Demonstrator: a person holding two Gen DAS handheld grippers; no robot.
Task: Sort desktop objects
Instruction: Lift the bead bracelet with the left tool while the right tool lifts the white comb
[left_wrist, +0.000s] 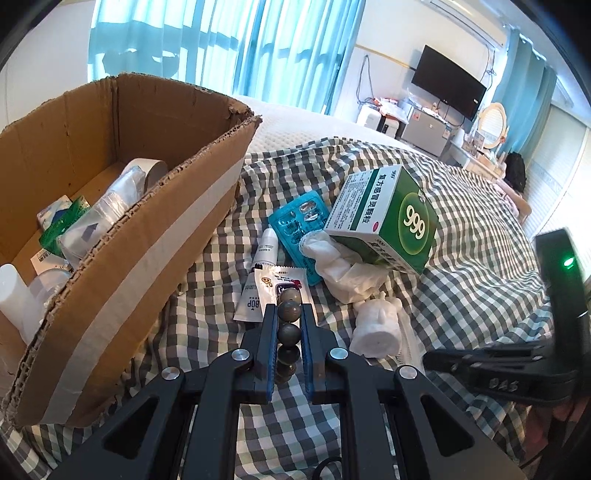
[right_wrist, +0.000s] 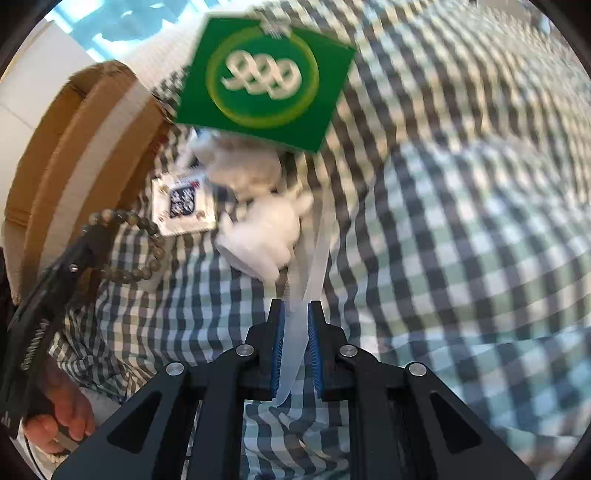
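My left gripper (left_wrist: 289, 308) is shut on a bracelet of dark grey-green beads (left_wrist: 289, 332), which hangs over the checked cloth beside the cardboard box (left_wrist: 110, 295). In the right wrist view the bracelet (right_wrist: 155, 251) loops out from the left gripper's tip. My right gripper (right_wrist: 295, 304) points steeply down, shut on a translucent white strip (right_wrist: 317, 243) that runs up from its blue pads past a small white figurine (right_wrist: 266, 236). Behind the figurine lie a crumpled white tissue (left_wrist: 340, 266), a green "999" medicine box (left_wrist: 391, 221), a blue blister pack (left_wrist: 295, 221), a white tube (left_wrist: 255, 295) and a printed sachet (right_wrist: 183, 206).
The cardboard box holds a tape roll (left_wrist: 155, 170), plastic packets and a white bottle (left_wrist: 14, 291). A checked cloth (right_wrist: 461, 221) covers the bed. A hand (right_wrist: 62, 421) grips the left tool. Far behind stand a TV (left_wrist: 448, 86) and a round mirror (left_wrist: 493, 123).
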